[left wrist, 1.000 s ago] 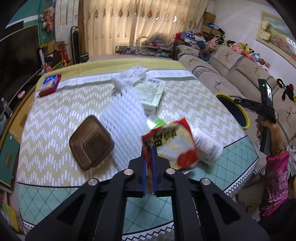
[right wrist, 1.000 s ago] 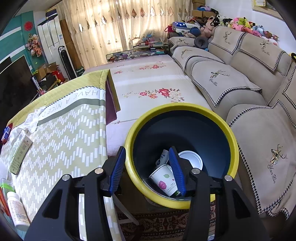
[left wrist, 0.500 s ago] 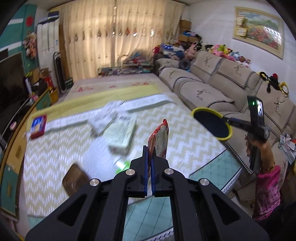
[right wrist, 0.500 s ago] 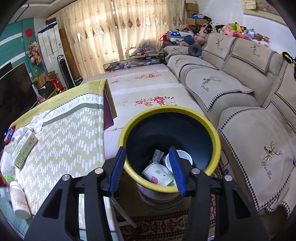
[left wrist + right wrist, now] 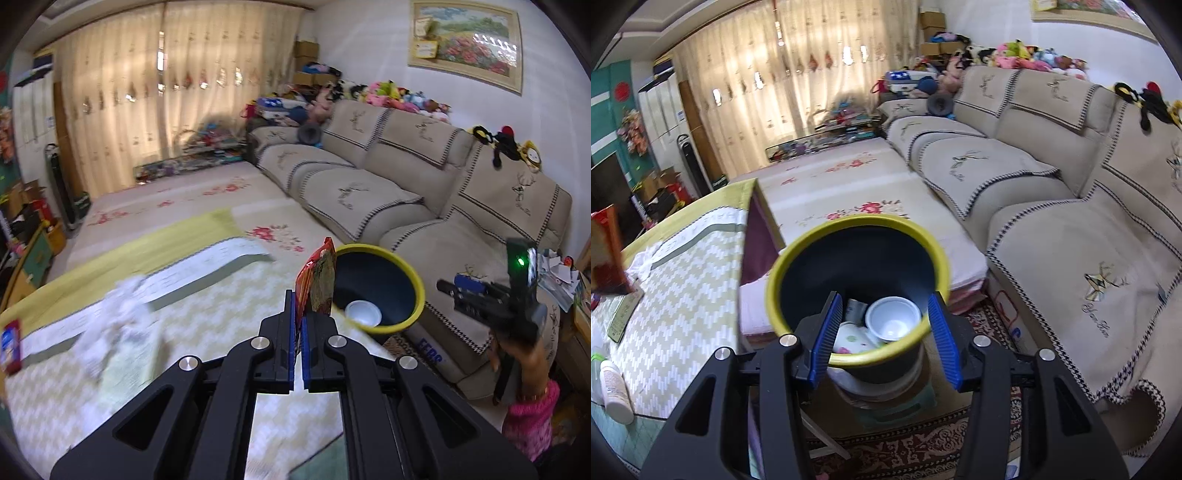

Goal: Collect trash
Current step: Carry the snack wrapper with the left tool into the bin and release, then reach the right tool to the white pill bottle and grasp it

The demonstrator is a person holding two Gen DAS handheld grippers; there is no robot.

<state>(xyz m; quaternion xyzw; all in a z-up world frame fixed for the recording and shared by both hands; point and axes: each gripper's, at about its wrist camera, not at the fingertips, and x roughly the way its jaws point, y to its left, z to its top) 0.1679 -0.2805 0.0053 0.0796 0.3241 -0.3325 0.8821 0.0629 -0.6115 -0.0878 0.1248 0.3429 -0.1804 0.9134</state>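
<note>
My left gripper (image 5: 298, 306) is shut on the lower edge of a red snack packet (image 5: 318, 280), which stands upright above the table, just left of the bin. The packet (image 5: 605, 251) also shows at the left edge of the right wrist view. The yellow-rimmed dark bin (image 5: 380, 254) sits on the floor between table and sofa and holds a white cup (image 5: 892, 317) and other cups. My right gripper (image 5: 884, 332) hovers open over the bin's near rim (image 5: 857, 221) with nothing between its pads. In the left wrist view the right gripper (image 5: 441, 285) is just right of the bin.
The table with a chevron cloth (image 5: 221, 314) carries white foam netting (image 5: 118, 314), a flat box (image 5: 624, 314), a white bottle (image 5: 615, 387) and a red box (image 5: 9, 345). A beige sofa (image 5: 369, 192) runs along the right. A person's pink sleeve (image 5: 528, 424) is at lower right.
My left gripper has lifted the red packet off the table and swung it right, up to the bin. The right gripper has shifted, so the bin now sits centred between its fingers.
</note>
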